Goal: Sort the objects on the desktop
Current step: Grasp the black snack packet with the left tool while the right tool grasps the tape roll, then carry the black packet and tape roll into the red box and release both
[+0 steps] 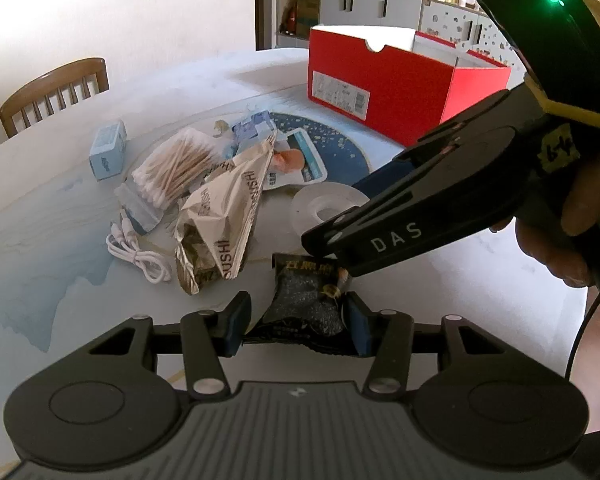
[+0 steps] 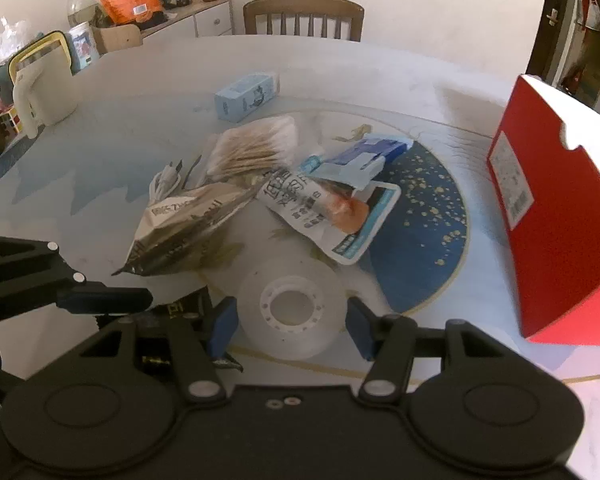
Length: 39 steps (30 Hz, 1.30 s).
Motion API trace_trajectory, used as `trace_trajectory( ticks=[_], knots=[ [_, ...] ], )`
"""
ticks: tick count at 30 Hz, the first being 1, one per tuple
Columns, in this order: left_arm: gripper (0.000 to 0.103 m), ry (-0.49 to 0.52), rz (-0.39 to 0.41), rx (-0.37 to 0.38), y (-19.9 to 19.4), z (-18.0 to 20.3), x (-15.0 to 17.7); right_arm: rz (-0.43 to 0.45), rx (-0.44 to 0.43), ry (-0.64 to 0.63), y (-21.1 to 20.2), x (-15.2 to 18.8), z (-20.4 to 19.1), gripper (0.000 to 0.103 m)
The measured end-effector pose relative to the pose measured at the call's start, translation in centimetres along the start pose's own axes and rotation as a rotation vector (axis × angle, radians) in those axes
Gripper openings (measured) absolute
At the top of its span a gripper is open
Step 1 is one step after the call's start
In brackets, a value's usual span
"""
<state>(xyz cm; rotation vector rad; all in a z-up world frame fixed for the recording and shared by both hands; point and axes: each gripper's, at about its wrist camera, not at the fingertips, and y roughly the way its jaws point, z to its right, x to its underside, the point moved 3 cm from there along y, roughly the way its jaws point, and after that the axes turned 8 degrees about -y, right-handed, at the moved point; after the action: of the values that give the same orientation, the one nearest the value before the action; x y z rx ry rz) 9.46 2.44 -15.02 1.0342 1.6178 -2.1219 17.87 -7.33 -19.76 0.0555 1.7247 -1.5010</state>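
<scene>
red box cut off right, tape roll half hidden behind right gripper

Glossy crinkled foil snack bag, translucent plastic tape roll — matt red cardboard box.

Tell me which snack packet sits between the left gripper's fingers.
The small black packet, between the left gripper fingers. The gold crumpled bag and the white pouch lie farther out on the table, untouched.
</scene>
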Motion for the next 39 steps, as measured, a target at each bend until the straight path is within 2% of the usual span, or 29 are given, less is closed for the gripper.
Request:
trace_trajectory(
  ticks=[8, 9, 10, 18, 22, 28, 33, 39],
  knots=[
    [0.049, -0.004, 0.01, 0.011, -0.7, 0.8, -0.2, 0.012, 0.01, 0.026, -1.5, 0.6, 1.0, 0.058],
    [0.045, -0.004, 0.013, 0.015, -0.8, 0.9, -0.2, 0.013, 0.012, 0.028, -1.7, 0.7, 1.2, 0.058],
    [0.032, -0.005, 0.008, 0.025, -0.9, 0.9, -0.3, 0.015, 0.012, 0.03, -1.9, 0.8, 1.3, 0.058],
    [0.032, -0.001, 0.001, 0.018, -0.7, 1.5, -0.4, 0.006, 0.015, 0.042, -3.0, 1.8, 2.2, 0.058],
    [0.042, 0.011, -0.015, -0.006, -0.2, 1.8, -0.2, 0.0, 0.014, 0.045, -3.1, 2.1, 2.5, 0.058],
    [0.043, 0.012, -0.044, 0.02, 0.6, 2.1, 0.0, -0.007, 0.007, 0.043, -3.4, 2.5, 2.6, 0.058],
    [0.037, -0.002, -0.044, 0.023, 0.4, 2.0, -0.2, -0.005, 0.001, 0.033, -4.0, 2.5, 2.5, 0.058],
    [0.035, -0.027, -0.025, 0.021, -0.5, 1.9, -0.7, 0.005, -0.004, 0.014, -5.4, 2.3, 2.2, 0.058]
  ],
)
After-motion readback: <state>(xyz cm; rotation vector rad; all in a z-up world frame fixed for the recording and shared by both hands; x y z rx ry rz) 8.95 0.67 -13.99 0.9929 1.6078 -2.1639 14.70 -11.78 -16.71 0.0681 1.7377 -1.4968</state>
